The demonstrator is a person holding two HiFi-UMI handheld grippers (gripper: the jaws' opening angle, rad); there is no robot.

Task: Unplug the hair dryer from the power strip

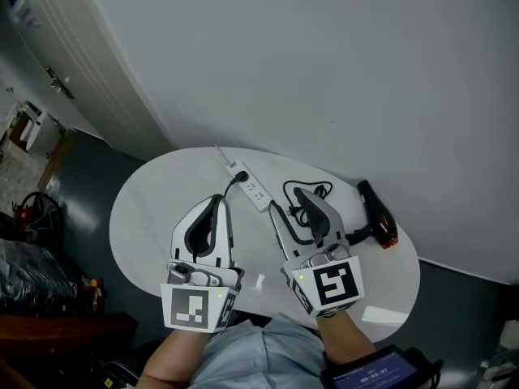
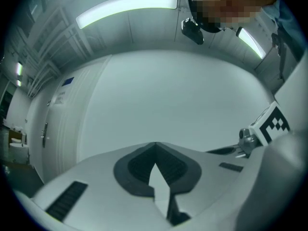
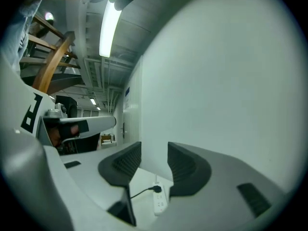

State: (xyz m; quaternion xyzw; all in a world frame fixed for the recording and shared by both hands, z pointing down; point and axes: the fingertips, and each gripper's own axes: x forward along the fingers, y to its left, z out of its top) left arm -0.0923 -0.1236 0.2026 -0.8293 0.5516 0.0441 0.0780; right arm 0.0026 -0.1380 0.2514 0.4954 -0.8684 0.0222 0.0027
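Head view: black hair dryer (image 1: pixel 377 215), seemingly orange-tipped, lies on table (image 1: pixel 146 217); left claw (image 2: pixel 155 148) closed, right claw (image 3: pixel 154 150) open.

Table (image 1: pixel 134 217) backs onto the wall (image 1: pixel 340 63). Power strip (image 1: pixel 252 189) lies on it, mid-table, toward the wall, with a plug (image 1: pixel 241 177) in its far end. Hair dryer (image 1: pixel 378 214) sits at the right edge. Coiled cable (image 1: pixel 318 191) lies between the two. Left gripper (image 1: pixel 217 201) is just left of the strip and right gripper (image 1: pixel 302 194) overlaps the coil (height above the table unclear).
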